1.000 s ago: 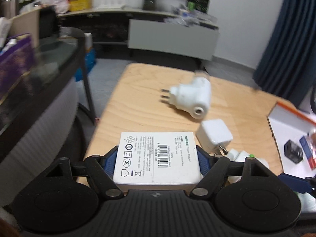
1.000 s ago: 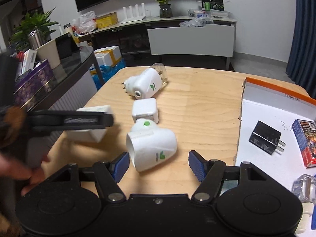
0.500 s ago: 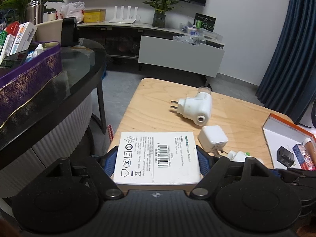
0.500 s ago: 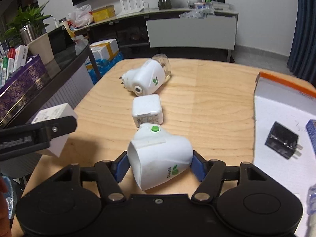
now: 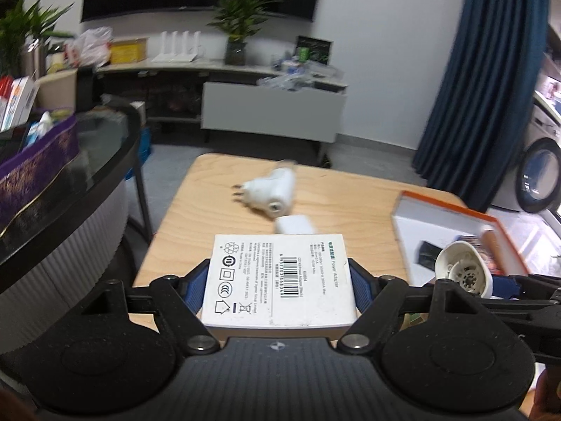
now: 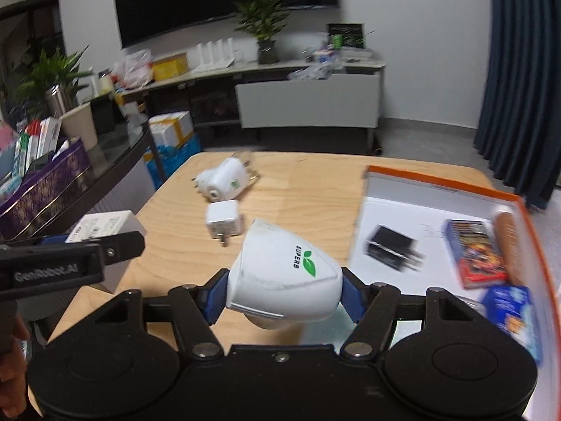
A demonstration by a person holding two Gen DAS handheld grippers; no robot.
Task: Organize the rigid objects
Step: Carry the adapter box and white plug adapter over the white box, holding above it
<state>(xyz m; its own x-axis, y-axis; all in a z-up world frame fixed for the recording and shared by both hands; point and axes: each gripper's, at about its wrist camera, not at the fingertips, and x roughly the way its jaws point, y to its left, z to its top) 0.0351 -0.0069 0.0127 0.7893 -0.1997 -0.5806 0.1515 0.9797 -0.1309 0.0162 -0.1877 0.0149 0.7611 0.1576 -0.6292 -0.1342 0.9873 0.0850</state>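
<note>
My left gripper is shut on a white power adapter box with a barcode label, held above the wooden table's near left edge. It also shows in the right wrist view. My right gripper is shut on a white SUPERB plug-in device, lifted off the table; its underside shows in the left wrist view. A second white plug-in device and a small white charger cube lie on the table.
An orange-rimmed white tray at the right holds a black charger, a red box, a blue packet and a brown tube. A dark glass side table with a purple box stands to the left.
My right gripper has lifted the SUPERB device off the table and tilted it. My left gripper has risen with the box held. Both views have shifted towards the tray.
</note>
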